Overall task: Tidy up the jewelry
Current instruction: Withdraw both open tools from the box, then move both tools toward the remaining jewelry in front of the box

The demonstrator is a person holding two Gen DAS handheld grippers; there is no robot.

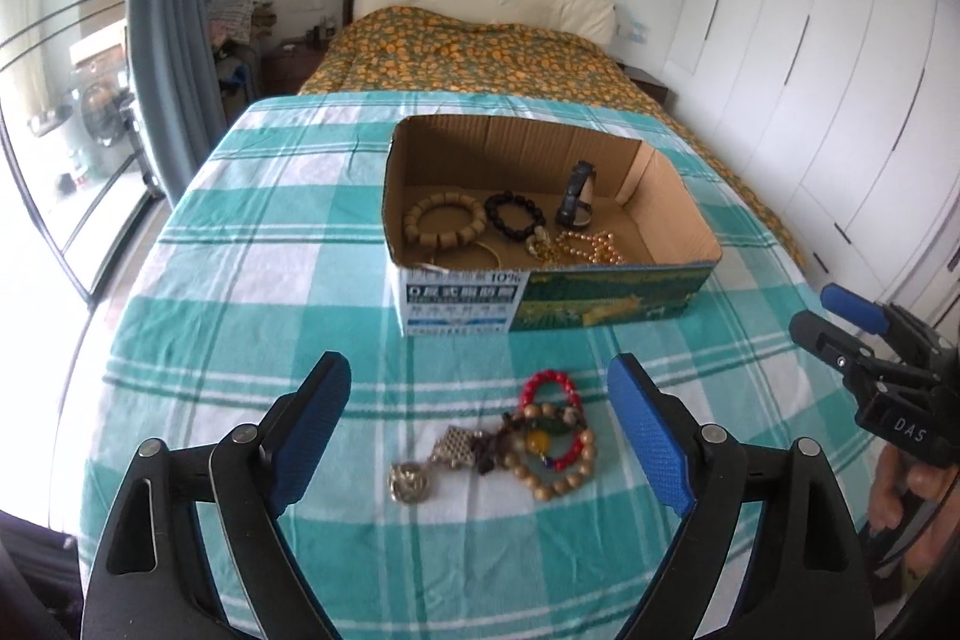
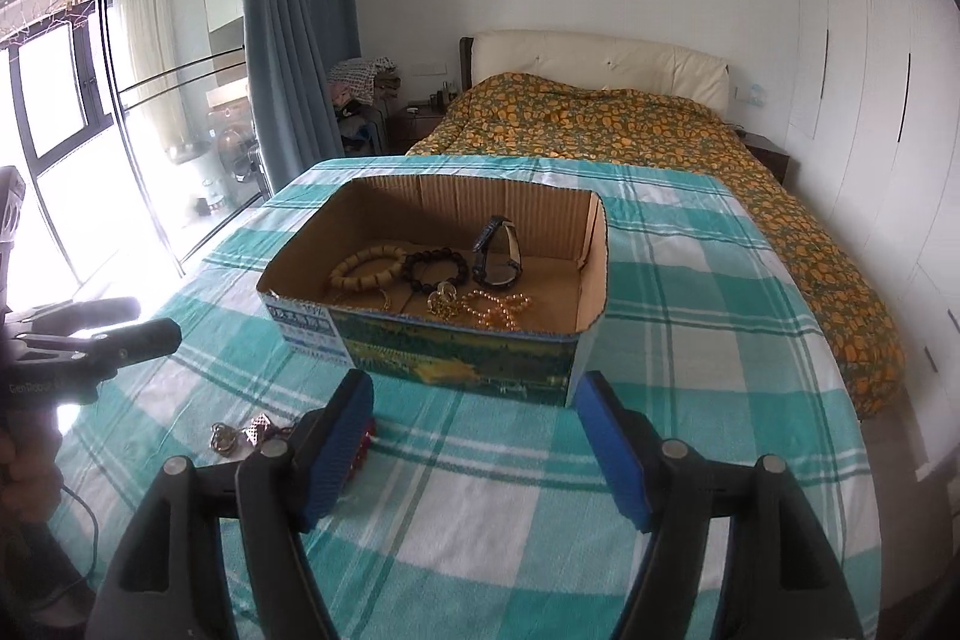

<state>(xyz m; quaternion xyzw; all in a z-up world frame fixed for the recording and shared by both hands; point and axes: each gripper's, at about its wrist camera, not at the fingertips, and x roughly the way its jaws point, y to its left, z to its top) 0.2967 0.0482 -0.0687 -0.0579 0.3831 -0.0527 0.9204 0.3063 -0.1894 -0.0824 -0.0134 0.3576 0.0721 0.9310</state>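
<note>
An open cardboard box [image 1: 684,274] [image 2: 591,274] stands on the checked cloth. Inside lie a tan bead bracelet [image 1: 444,220], a black bead bracelet [image 1: 515,214], a dark watch [image 1: 577,196], a gold piece and a pearl strand [image 1: 591,247]. In front of the box a pile lies on the cloth: a red bead bracelet [image 1: 547,383], a wooden bead bracelet [image 1: 570,478], a metal mesh piece [image 1: 457,447] and a silver pendant [image 1: 409,483]. My left gripper [image 1: 480,430] is open, its fingers either side of the pile, above it. My right gripper [image 2: 477,451] is open and empty, right of the pile.
The table is covered by a green and white checked cloth [image 1: 252,232]. A bed with an orange patterned quilt [image 1: 468,52] stands behind it. White wardrobes [image 1: 810,40] line the right wall. A glass door and blue curtain [image 2: 294,16] are at the left.
</note>
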